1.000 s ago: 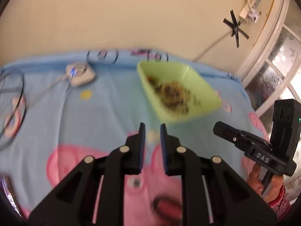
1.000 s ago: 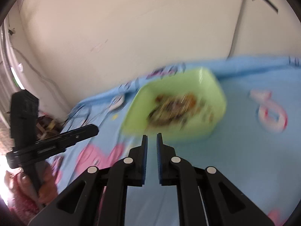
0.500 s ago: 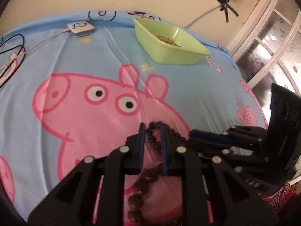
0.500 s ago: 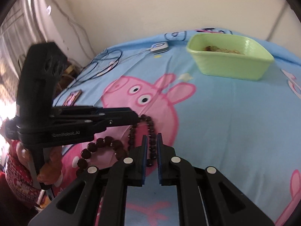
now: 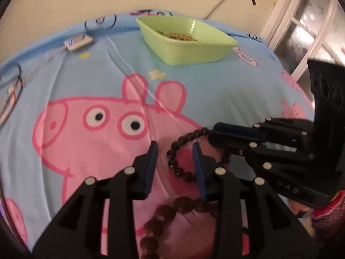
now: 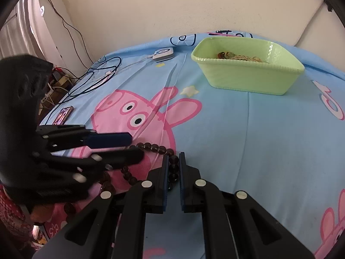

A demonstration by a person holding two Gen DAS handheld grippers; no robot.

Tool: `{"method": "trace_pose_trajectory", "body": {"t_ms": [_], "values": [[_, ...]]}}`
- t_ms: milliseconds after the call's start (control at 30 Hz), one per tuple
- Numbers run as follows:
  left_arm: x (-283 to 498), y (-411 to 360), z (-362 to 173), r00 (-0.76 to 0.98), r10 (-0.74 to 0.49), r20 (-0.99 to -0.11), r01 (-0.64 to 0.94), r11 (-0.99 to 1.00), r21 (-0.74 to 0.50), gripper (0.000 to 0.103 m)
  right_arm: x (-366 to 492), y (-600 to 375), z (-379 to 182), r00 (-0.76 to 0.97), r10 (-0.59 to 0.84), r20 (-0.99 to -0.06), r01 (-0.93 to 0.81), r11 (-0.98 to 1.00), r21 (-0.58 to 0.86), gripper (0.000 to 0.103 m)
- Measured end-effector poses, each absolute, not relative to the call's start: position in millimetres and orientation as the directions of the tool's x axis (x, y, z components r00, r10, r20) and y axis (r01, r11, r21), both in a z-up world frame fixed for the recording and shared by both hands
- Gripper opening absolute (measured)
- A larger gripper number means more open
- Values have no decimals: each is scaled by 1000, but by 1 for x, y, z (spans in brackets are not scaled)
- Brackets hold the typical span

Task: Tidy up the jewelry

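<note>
Blue bedsheet (image 6: 248, 129) printed with a pink cartoon pig covers the bed, which runs up to a cream wall (image 6: 133, 10). Near the far edge sits a pale green tray (image 6: 248, 77) with a tangle of small jewelry (image 6: 239, 56) lying in its bottom. A white charger puck (image 6: 163, 54) lies just left of the tray, its cord trailing toward a loop of black cable (image 6: 94, 79) and a phone (image 6: 63, 114) at the bed's left edge.

Close to the cameras, a dark beaded bracelet (image 5: 183, 149) lies on the pig print. The right claw (image 6: 173, 168) is clenched on one side of this bracelet, beads showing between its blue pads, with the rest of the loop curving away to its left. The left claw (image 5: 174, 157) is released, its fingers spread wide; in the left wrist view the bracelet's loop lies partly between them on the sheet, its far arc reaching toward the right claw's tips. Whether either left finger touches the beads cannot be told.

A second strand of larger brown beads (image 5: 170, 213) lies nearer still, beneath the left claw and just beside the dark bracelet. Both strands are well apart from the tray.
</note>
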State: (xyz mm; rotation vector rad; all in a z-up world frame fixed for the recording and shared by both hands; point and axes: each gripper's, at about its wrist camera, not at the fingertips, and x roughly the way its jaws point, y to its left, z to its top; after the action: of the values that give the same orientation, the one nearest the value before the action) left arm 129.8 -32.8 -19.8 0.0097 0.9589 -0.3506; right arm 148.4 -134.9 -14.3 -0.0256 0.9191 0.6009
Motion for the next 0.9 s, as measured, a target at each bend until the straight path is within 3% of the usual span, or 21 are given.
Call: {"method": "trace_pose_trajectory", "body": {"t_ms": [67, 467, 733, 900], "values": [[130, -38, -21, 540, -240, -807, 301, 950, -82, 9, 150, -133, -13, 457, 474, -752, -503, 836, 221, 0], [175, -37, 24, 536, -418, -734, 327, 904, -276, 8, 159, -161, 35, 580, 512, -633, -495, 839, 225, 0], [249, -67, 80, 580, -465, -668, 357, 883, -305, 8, 225, -206, 87, 656, 511, -555, -424, 859, 288, 0], [301, -84, 72, 584, -457, -671, 341, 888, -309, 8, 273, -218, 81, 678, 462, -572, -378, 886, 268, 0]]}}
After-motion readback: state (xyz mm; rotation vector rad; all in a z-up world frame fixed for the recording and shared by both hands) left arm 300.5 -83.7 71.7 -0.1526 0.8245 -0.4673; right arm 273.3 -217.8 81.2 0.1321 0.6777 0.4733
